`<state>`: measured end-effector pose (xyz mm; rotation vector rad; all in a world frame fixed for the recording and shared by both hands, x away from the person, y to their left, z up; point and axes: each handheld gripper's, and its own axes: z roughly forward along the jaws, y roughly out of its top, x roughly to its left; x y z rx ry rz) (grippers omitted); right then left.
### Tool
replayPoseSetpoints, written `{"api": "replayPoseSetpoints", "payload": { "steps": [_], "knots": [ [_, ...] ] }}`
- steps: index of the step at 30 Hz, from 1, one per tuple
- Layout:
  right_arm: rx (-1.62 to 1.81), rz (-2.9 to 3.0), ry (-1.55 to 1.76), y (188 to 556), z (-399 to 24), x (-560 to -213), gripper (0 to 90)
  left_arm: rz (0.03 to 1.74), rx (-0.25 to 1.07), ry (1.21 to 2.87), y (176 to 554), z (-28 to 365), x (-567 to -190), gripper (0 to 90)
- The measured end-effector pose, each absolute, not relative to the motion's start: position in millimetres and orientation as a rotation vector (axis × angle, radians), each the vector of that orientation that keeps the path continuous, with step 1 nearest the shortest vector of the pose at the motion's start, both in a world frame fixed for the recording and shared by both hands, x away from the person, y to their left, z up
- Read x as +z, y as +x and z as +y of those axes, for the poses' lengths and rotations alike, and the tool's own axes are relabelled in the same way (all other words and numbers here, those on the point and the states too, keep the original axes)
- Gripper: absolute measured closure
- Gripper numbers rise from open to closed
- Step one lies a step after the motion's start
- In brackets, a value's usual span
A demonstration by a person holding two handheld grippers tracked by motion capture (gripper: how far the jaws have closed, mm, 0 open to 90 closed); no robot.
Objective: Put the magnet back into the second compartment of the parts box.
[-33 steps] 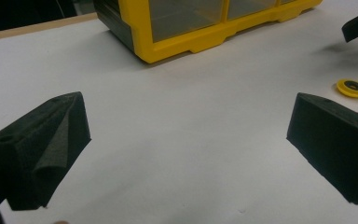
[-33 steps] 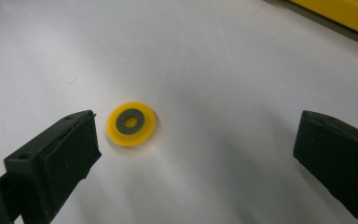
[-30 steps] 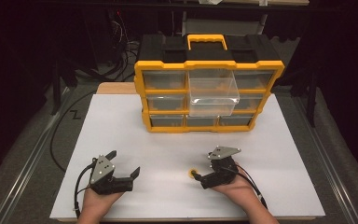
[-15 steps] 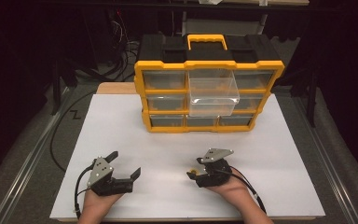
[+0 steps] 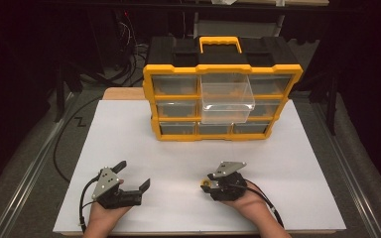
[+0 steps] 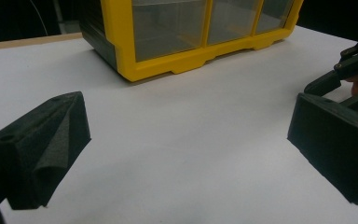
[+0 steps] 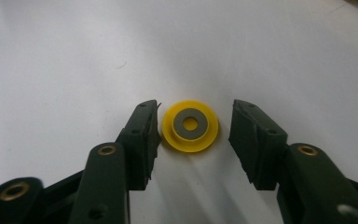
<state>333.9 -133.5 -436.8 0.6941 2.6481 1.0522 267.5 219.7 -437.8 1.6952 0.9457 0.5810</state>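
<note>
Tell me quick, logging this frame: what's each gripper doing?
Left gripper: open, nothing between its jaws.
Right gripper: jaws just closing around the yellow wheel, not yet pressing it.

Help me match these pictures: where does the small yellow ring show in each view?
High view: yellow ring lies at the right gripper tips, lower middle.
Right gripper view: ring centre, between the jaws.
Left gripper view: I can't find it.
Shared landmark: the white board it lies on.

The small yellow wheel (image 7: 190, 126) looks like smooth plastic with a matt grey centre, the tabletop (image 5: 129, 148) matt white — the organiser's (image 5: 222, 89) yellow frame glossy plastic, its drawers clear.
</note>
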Motion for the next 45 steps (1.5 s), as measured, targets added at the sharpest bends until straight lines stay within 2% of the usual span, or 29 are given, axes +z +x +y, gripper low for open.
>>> {"api": "replayPoseSetpoints", "payload": {
  "steps": [5, 8, 26, 45],
  "knots": [
    [1.048, 2.642, 0.669, 332.6, -128.2, -438.2, 62.6, 0.941, 0.595, 1.693, 266.9, 219.9, -437.4, 0.2],
    [1.044, 2.645, 0.669, 332.5, -126.7, -438.2, 63.9, 0.932, 0.612, 1.699, 266.0, 219.1, -437.2, 0.2],
    [1.105, 2.647, 0.682, 331.4, -136.1, -431.4, 64.5, 0.908, 0.632, 1.723, 264.7, 217.1, -438.5, 0.2],
    [1.154, 2.565, 0.783, 333.9, -181.6, -423.4, 64.4, 0.903, 0.637, 1.724, 264.2, 216.4, -438.7, 0.2]
  ]
}}
